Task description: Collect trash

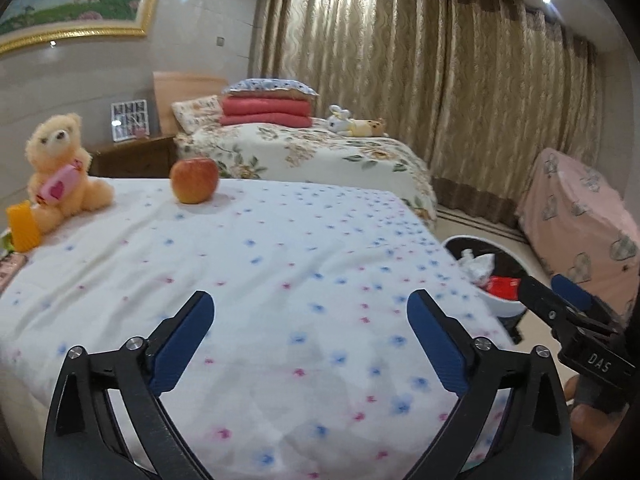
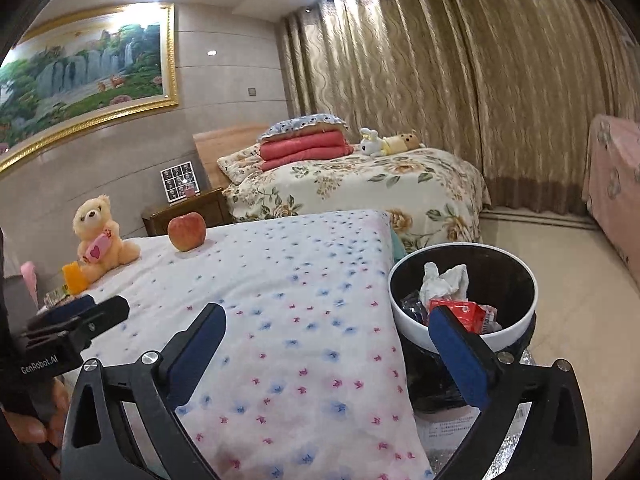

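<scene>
The cream plush teddy bear (image 1: 60, 168) and the red-yellow apple (image 1: 195, 180) sit far back on the flower-dotted white cloth (image 1: 280, 280) and could be mistaken for rubbish. The left gripper (image 1: 310, 340) and right gripper (image 2: 328, 352) both gape wide and empty. Crumpled tissue and red wrappers already lie in the white-rimmed round waste bin (image 2: 464, 292) beside the cloth, which a careless swing could tip.

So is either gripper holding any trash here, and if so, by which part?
Nothing is held. The left gripper and right gripper both stand open and empty over the bed cloth; the trash lies in the bin.
</scene>
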{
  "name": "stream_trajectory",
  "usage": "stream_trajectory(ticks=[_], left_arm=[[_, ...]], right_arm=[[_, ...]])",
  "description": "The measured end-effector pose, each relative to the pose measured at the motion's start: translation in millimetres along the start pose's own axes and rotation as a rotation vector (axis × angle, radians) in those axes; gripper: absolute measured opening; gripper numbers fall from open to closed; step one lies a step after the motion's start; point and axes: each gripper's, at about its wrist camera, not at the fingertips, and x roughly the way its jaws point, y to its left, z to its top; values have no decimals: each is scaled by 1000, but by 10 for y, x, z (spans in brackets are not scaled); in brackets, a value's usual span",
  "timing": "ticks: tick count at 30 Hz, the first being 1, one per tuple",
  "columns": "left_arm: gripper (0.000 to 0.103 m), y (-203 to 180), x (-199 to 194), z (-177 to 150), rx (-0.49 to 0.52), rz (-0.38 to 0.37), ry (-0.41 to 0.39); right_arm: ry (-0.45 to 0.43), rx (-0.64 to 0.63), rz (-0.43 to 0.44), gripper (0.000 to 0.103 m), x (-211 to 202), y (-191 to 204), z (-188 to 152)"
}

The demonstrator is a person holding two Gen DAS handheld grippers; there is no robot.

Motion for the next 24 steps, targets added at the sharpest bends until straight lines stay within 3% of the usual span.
stream_trajectory(ticks=[24], left_arm=[[100, -68, -78, -41, 37, 58, -42]], right_arm=[[-10, -27, 22, 102, 17, 77, -74]])
